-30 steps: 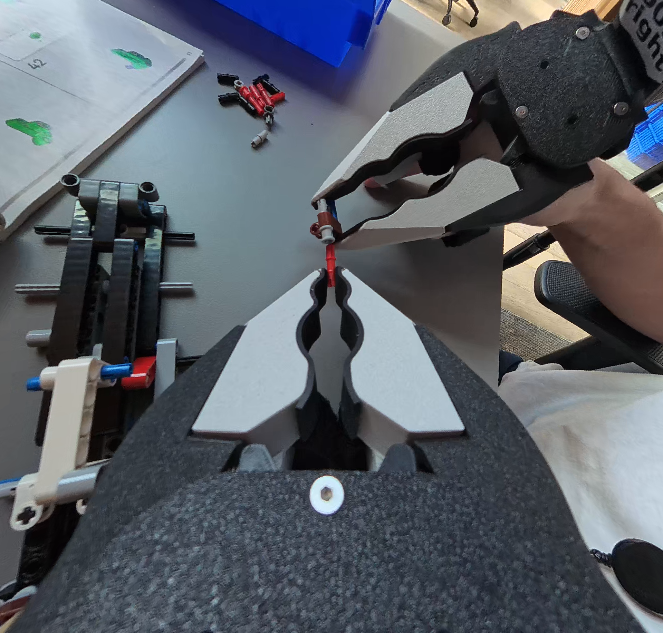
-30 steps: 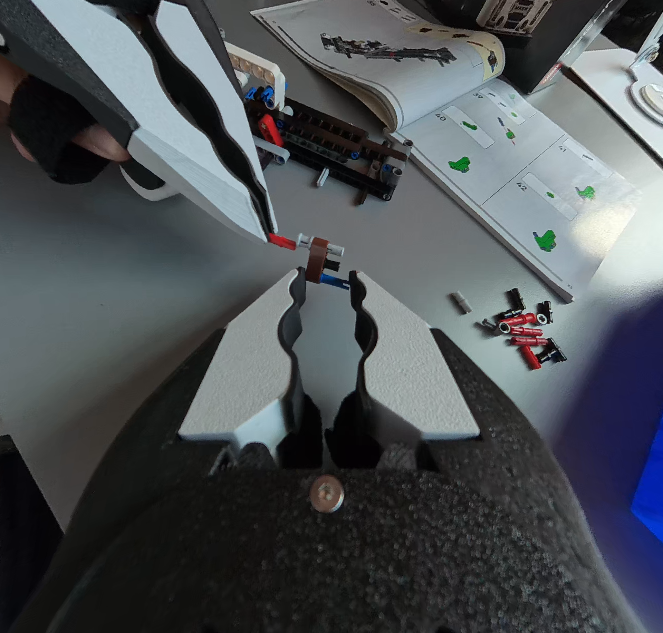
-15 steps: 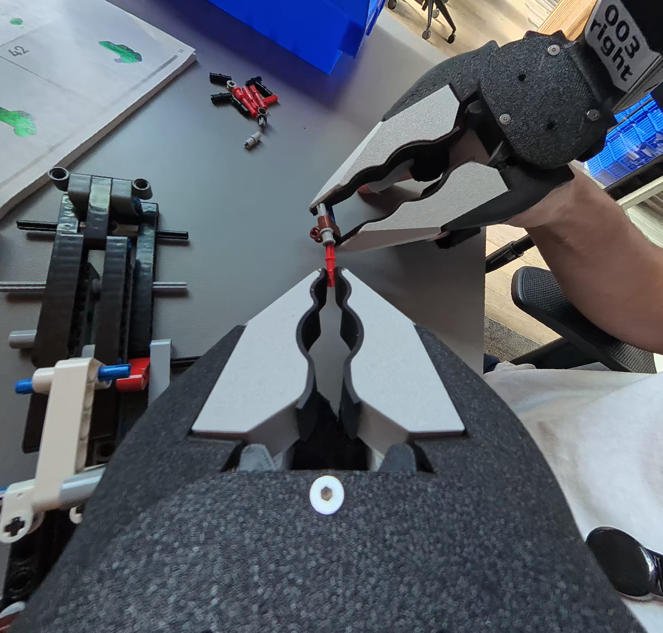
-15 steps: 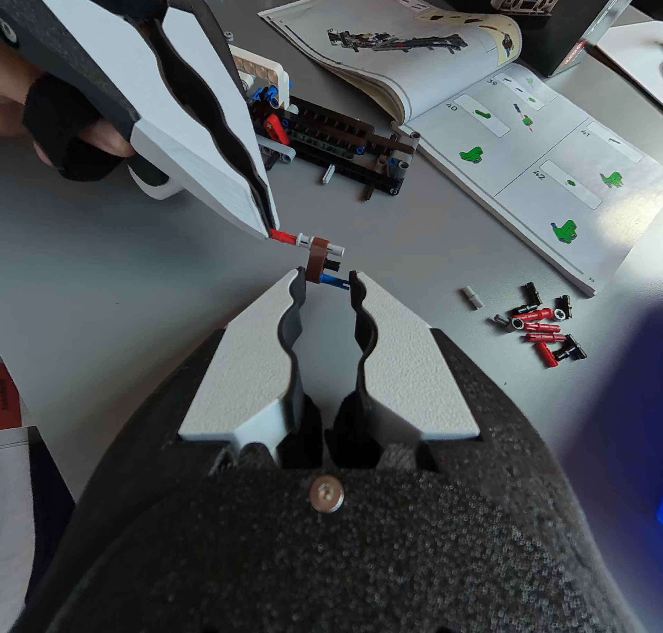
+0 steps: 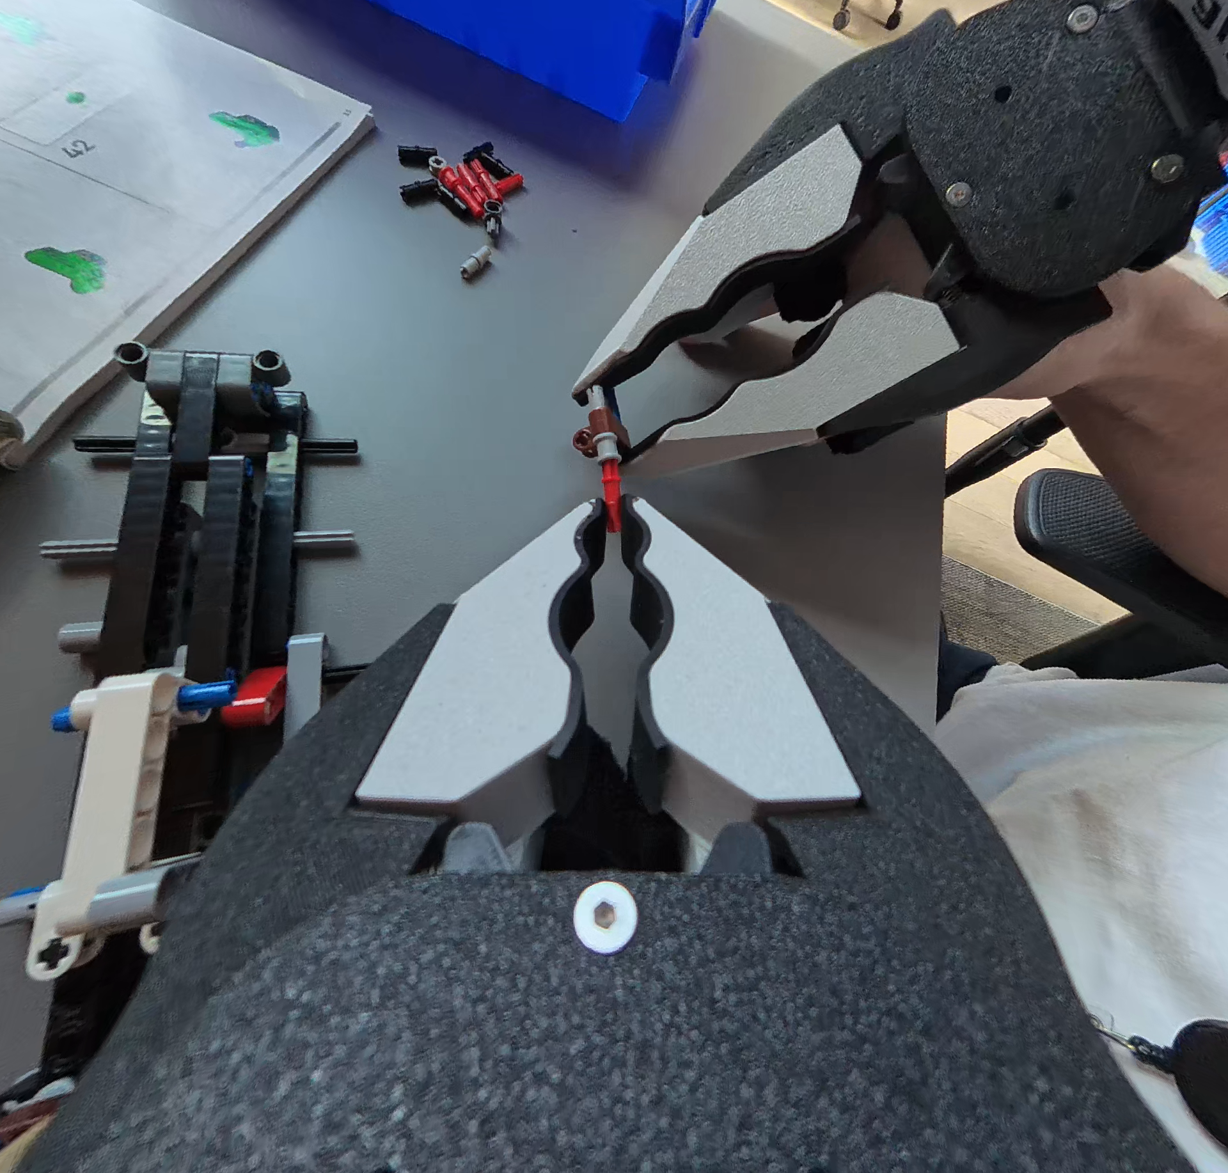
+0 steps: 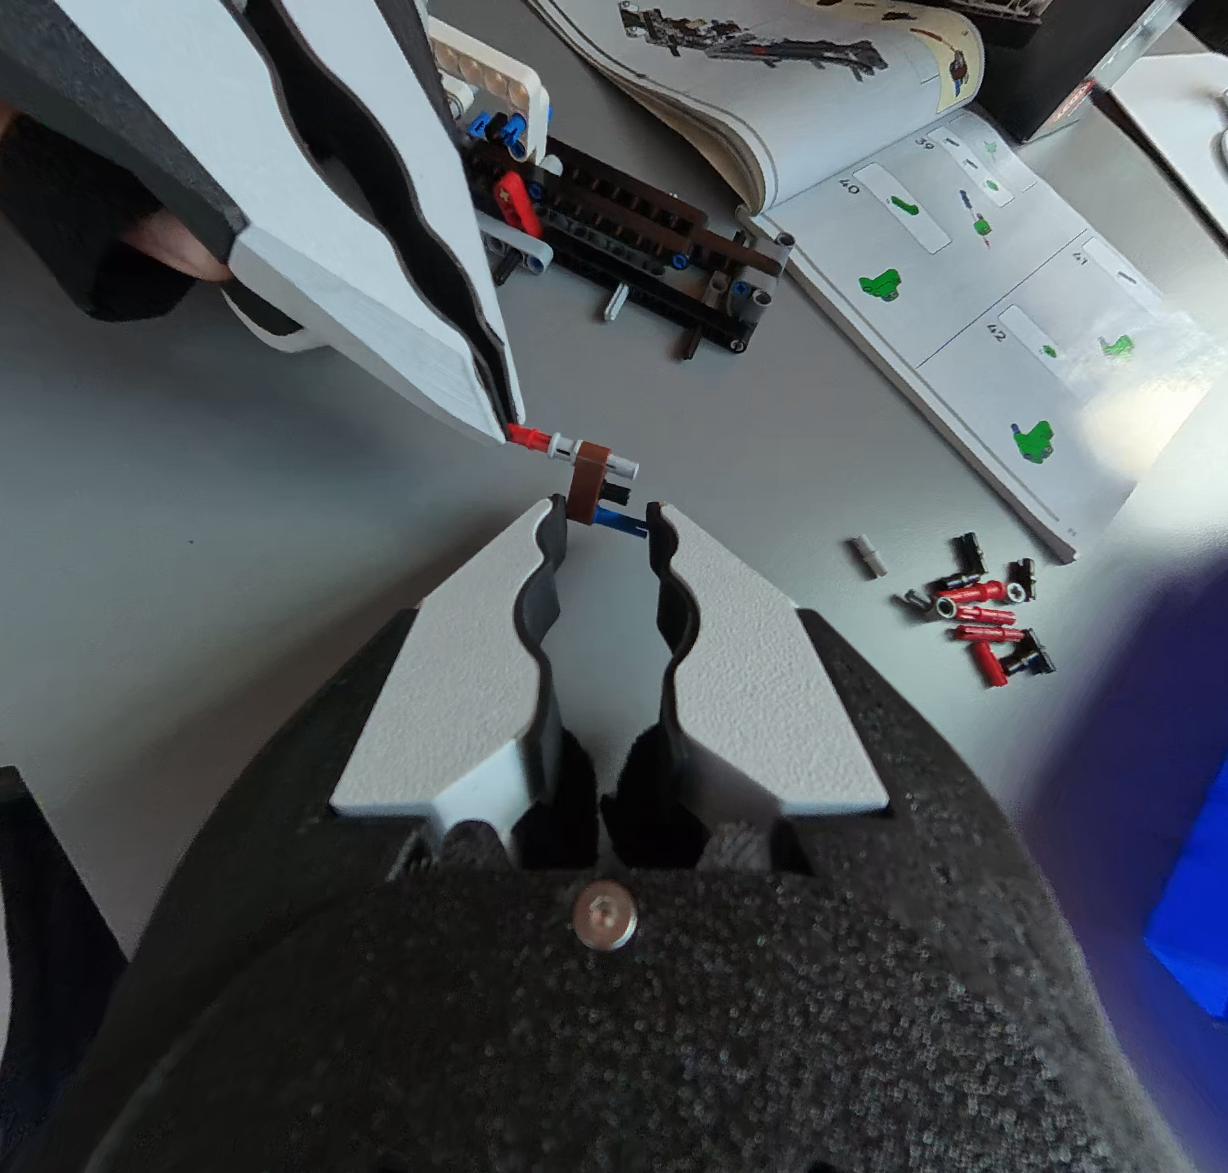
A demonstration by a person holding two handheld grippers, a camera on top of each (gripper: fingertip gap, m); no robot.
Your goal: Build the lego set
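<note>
My left gripper [image 5: 613, 511] is shut on a short red pin [image 5: 610, 484], which points away from me. My right gripper [image 6: 603, 515] is shut on a small brown connector [image 6: 588, 484] that carries a blue pin [image 6: 621, 522] and a light grey pin [image 6: 565, 448]. The red pin [image 6: 529, 437] meets the end of the grey pin in line. Both grippers hold their parts above the grey table. The right gripper [image 5: 601, 427] comes in from the right in the left wrist view. The left gripper [image 6: 506, 425] comes in from the upper left in the right wrist view.
The dark chassis build [image 5: 199, 516] with a white beam lies at my left; it also shows in the right wrist view [image 6: 638, 231]. An open instruction booklet [image 6: 963, 244], a pile of red and black pins [image 5: 465, 184], a blue bin [image 5: 531, 11]. The table edge [image 5: 940, 543] is at the right.
Both grippers keep the same holds and stay tip to tip. They have drifted together a little over the table; the pin joint looks unchanged.
</note>
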